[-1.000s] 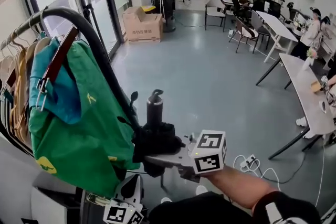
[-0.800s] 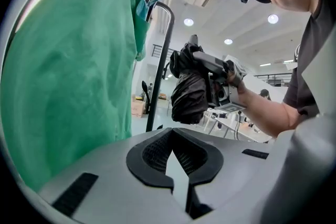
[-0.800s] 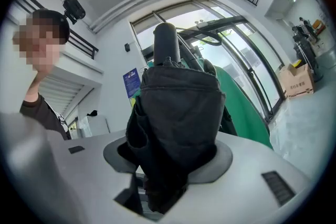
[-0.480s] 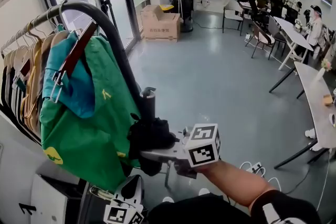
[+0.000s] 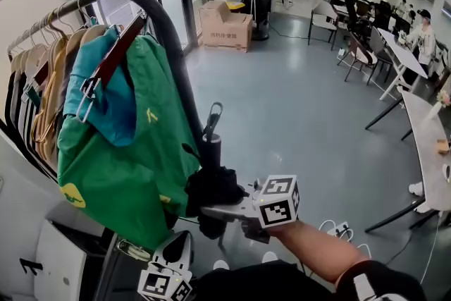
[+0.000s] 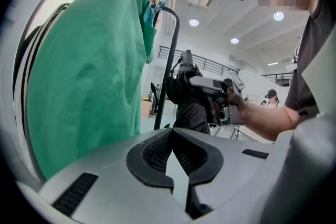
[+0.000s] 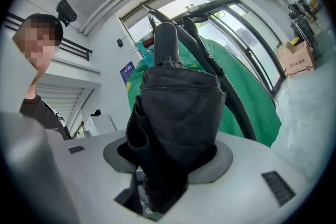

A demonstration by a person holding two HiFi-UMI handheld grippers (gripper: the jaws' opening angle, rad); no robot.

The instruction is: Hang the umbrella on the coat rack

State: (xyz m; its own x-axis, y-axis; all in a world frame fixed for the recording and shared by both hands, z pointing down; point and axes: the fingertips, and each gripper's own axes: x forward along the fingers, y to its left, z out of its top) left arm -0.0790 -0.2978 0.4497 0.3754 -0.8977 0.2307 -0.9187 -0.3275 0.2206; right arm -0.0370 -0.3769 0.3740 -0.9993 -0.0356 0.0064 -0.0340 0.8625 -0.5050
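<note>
At far left, the coat rack (image 5: pixel 151 7) carries a row of hangers, with a green garment (image 5: pixel 127 173) hanging in front. Low beneath it, the left gripper (image 5: pixel 177 240) points up towards the garment, its jaws together and nothing between them (image 6: pixel 170 136). Next comes the folded black umbrella (image 5: pixel 211 183), upright, with its handle just beside the rack's curved black post but not hooked on the rail. The right gripper (image 5: pixel 211 211) clamps the bundled fabric (image 7: pixel 176 113) from the right. Tables (image 5: pixel 423 130) stand far right.
</note>
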